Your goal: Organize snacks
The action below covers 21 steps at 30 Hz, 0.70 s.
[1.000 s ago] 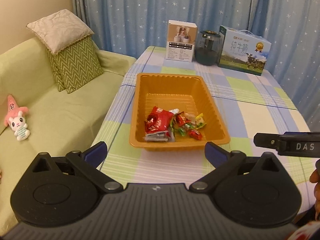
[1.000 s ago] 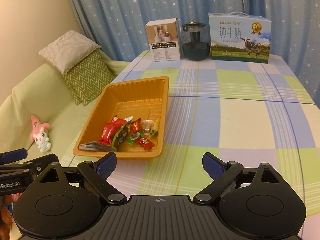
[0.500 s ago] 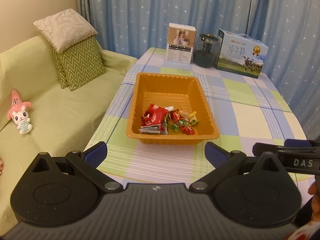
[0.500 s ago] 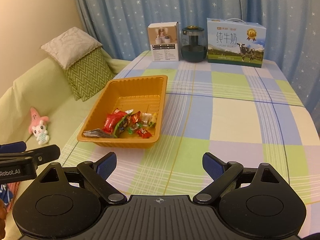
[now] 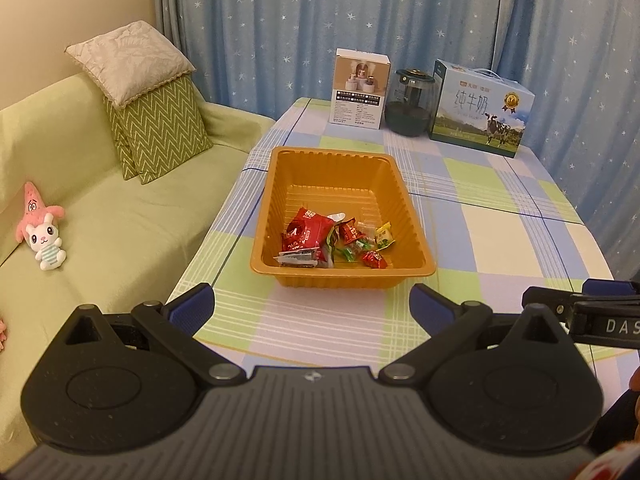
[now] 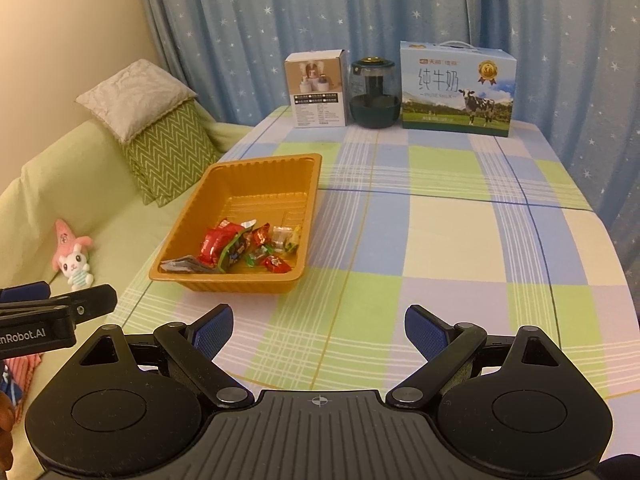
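Observation:
An orange plastic tray (image 5: pixel 344 160) (image 6: pixel 264 164) sits on the left half of the checked tablecloth (image 6: pixel 440 240). Several wrapped snacks lie in its near end, among them a red packet (image 5: pixel 302 234) (image 6: pixel 214 240), a yellow candy (image 5: pixel 384 236) and small red and green candies (image 6: pixel 276 264). My left gripper (image 5: pixel 312 306) hangs open above the near table edge, short of the tray, with nothing between its blue pads. My right gripper (image 6: pixel 319 326) is also open and empty, to the right of the tray. Each gripper shows at the edge of the other's view.
At the table's far edge stand a white carton (image 5: pixel 360 88), a dark glass jar (image 5: pixel 410 106) and a milk box (image 5: pixel 480 108), before a blue starred curtain. A green sofa (image 5: pixel 100 232) with cushions and a plush toy (image 5: pixel 40 228) lies left of the table.
Both grippers have drawn back and slightly up from the tray, which now looks smaller and farther. Both stay open and empty; the snacks in the tray have not moved.

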Each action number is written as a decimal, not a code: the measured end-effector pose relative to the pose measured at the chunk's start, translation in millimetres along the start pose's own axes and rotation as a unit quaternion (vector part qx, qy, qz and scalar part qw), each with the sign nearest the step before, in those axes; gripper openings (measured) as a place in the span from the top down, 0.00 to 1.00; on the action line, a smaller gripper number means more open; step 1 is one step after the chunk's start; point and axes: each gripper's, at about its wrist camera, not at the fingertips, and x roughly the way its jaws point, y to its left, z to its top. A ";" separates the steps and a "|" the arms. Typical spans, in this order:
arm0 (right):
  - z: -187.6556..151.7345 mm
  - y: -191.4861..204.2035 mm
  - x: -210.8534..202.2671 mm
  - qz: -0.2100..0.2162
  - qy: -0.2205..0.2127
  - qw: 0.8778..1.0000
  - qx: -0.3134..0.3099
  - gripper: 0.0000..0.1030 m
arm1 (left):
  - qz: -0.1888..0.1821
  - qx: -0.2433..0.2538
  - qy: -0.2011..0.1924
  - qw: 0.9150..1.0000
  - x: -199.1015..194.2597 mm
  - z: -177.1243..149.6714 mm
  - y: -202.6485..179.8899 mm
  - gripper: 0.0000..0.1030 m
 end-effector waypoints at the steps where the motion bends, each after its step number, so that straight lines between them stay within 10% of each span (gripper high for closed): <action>1: 0.2 -0.5 0.2 0.000 0.001 1.000 0.001 0.10 | 0.000 0.001 0.000 1.000 0.0 0.2 -0.4 0.00; 21: 1.2 -0.1 2.1 -0.002 0.002 1.000 -0.001 0.10 | -0.003 0.004 0.000 1.000 0.8 1.6 -0.3 0.00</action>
